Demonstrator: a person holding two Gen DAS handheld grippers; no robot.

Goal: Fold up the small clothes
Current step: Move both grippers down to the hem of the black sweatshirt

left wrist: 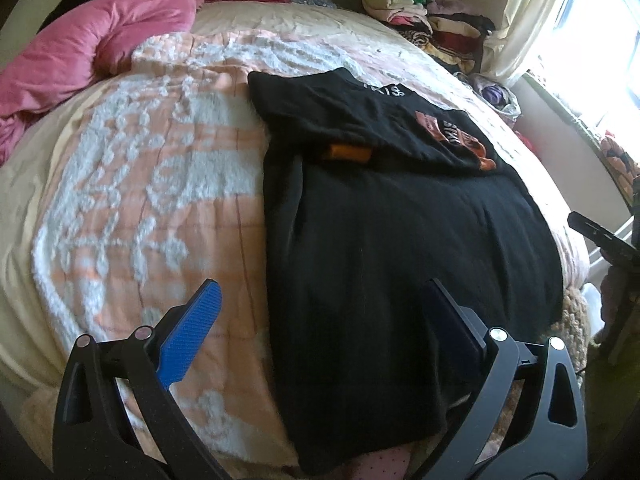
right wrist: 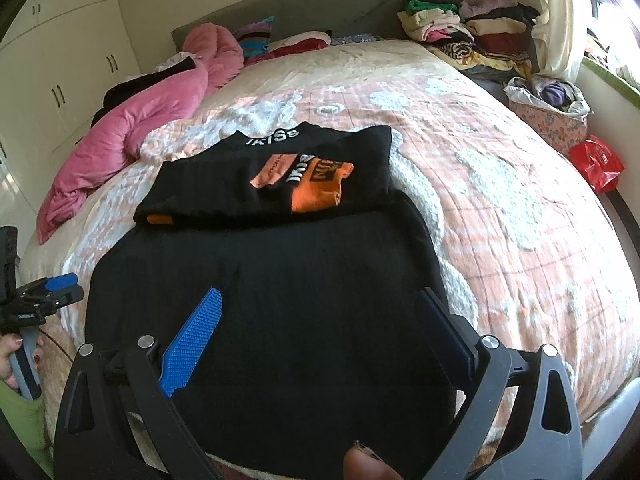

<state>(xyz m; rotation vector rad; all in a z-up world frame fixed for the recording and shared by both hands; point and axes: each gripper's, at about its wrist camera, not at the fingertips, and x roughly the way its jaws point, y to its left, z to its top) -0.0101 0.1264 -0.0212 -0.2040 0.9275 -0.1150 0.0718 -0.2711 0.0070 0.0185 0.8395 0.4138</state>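
Note:
A black shirt [left wrist: 400,232] lies flat on the bed, with its hem toward the near edge. Its upper part is folded down, showing an orange print [right wrist: 316,188] and white collar lettering [right wrist: 272,139]. My left gripper [left wrist: 324,296] stands open above the shirt's near left edge. Its blue finger [left wrist: 192,336] is over the bedspread and the other is over the black cloth. My right gripper [right wrist: 322,304] is open above the shirt's lower part [right wrist: 280,300], holding nothing. In the right wrist view the left gripper [right wrist: 48,292] shows at the left, held by a hand [right wrist: 12,360].
The bed has a peach and white bedspread [right wrist: 500,208]. A pink duvet [right wrist: 132,128] is bunched at the far left. Stacks of folded clothes [right wrist: 460,28] sit at the far right corner. Beside the bed are a basket of clothes [right wrist: 552,108], a red bag [right wrist: 596,160] and a wardrobe [right wrist: 60,60].

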